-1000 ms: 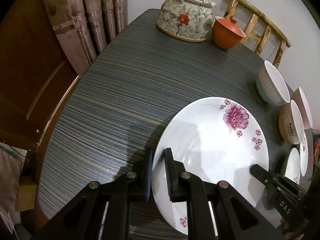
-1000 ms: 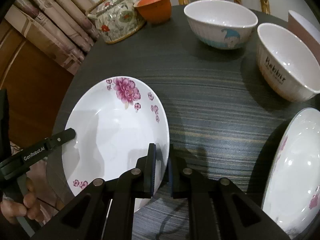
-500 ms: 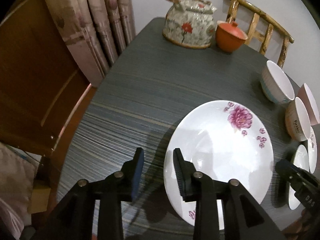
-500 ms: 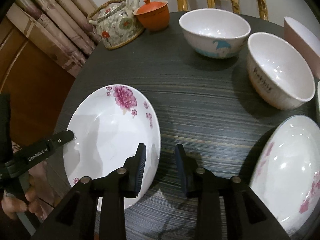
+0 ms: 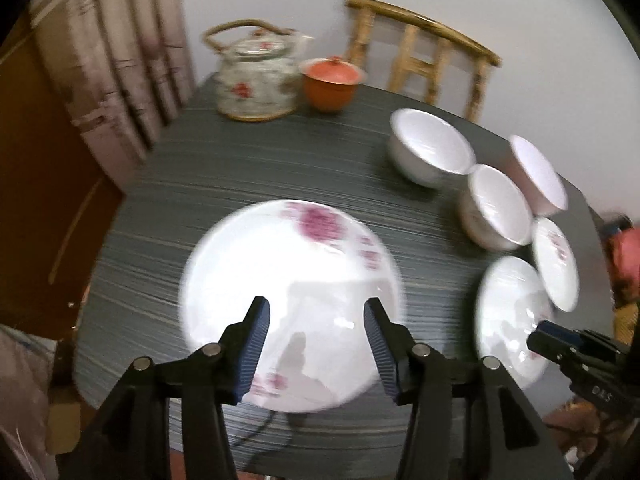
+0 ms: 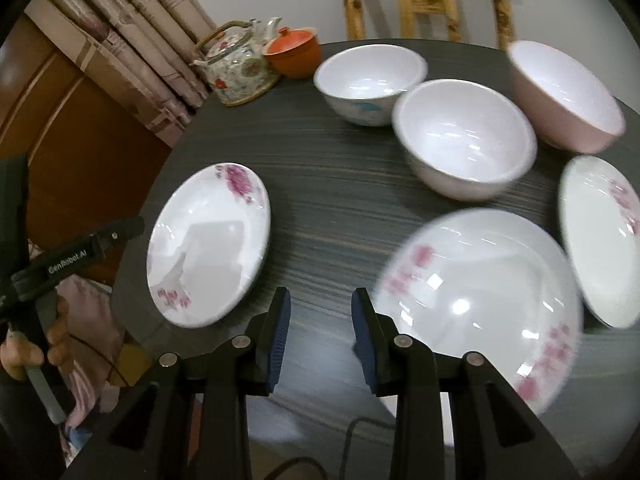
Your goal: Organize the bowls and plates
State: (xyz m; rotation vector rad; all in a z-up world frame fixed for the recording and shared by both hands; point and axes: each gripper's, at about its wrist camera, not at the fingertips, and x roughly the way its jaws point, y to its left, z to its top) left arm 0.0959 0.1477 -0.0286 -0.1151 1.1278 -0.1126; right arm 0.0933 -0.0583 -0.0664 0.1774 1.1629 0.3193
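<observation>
Hovering with both left gripper [image 5: 316, 344] and right gripper [image 6: 320, 332] spread wide, gripping nothing; flowered plate [image 5: 288, 300] lying near dark striped table's [image 5: 224, 168] near-left edge, teapot [image 5: 256, 80] sitting by curtain [image 5: 120, 64].

Three flowered plates [image 6: 208, 248], three bowls [image 6: 464, 140], one teapot [image 6: 236, 68], one orange lidded cup [image 6: 294, 54], one chair [image 6: 424, 0]

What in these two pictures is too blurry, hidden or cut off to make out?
- Left wrist view: motion blur smears the flower print on the large white floral plate.
- Right wrist view: blur hides the lettering on the middle white bowl; the frame edge cuts off the far-right white plate.
- Both views: the wooden chair is hidden below its backrest by the dark striped table.
</observation>
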